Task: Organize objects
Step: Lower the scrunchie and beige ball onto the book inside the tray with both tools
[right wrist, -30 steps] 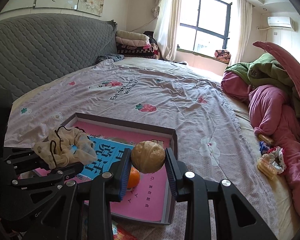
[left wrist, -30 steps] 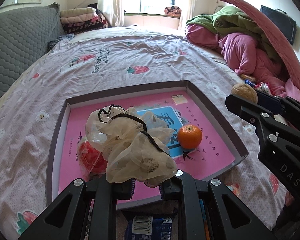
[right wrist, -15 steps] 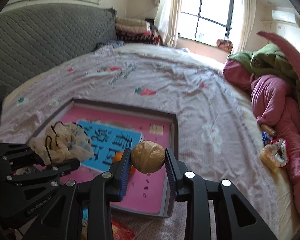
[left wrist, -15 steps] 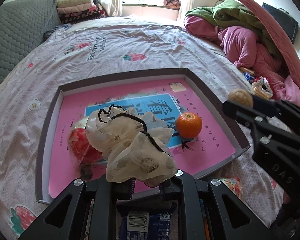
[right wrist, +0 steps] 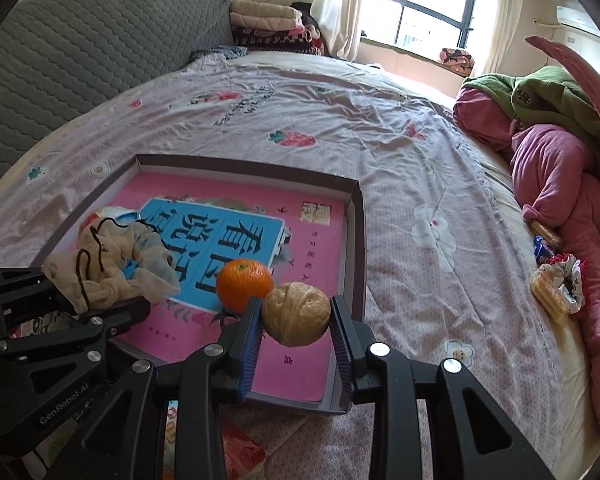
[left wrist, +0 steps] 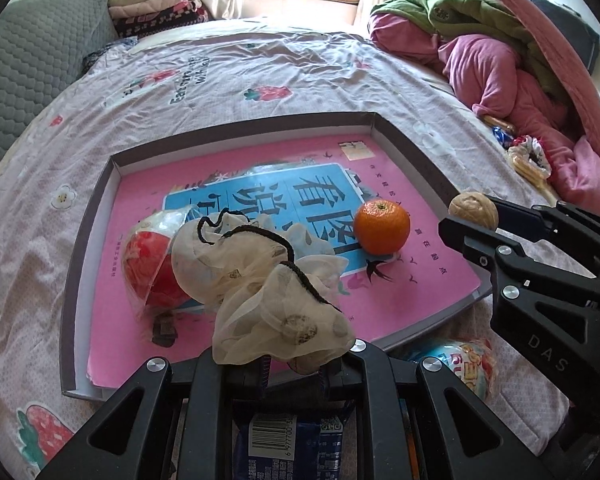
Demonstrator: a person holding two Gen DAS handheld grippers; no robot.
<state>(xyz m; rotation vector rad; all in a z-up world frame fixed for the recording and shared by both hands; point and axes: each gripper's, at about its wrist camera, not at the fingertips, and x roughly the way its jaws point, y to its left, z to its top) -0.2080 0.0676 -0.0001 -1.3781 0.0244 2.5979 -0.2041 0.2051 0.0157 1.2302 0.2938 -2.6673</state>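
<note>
A shallow grey box [left wrist: 236, 133] with a pink printed bottom lies on the bed; it also shows in the right wrist view [right wrist: 359, 216]. An orange [left wrist: 382, 227] and a red packaged ball [left wrist: 150, 256] lie inside it. My left gripper [left wrist: 290, 364] is shut on a cream mesh drawstring pouch [left wrist: 268, 288] held over the box's near edge. My right gripper [right wrist: 296, 320] is shut on a walnut [right wrist: 296, 314] held over the box's near right corner, close to the orange [right wrist: 244, 284]. The walnut shows in the left wrist view [left wrist: 473, 210].
A blue snack packet [left wrist: 296, 444] and a colourful packet [left wrist: 456, 364] lie on the bedspread before the box. Snacks and a scrunchie [right wrist: 556, 284] lie at the right by a pile of pink and green bedding [right wrist: 556, 148]. A grey headboard [right wrist: 80, 48] is at left.
Both grippers have moved forward and lower toward the box, each keeping its hold. The walnut now hangs over the box's right corner; the pouch is over the box's near edge.
</note>
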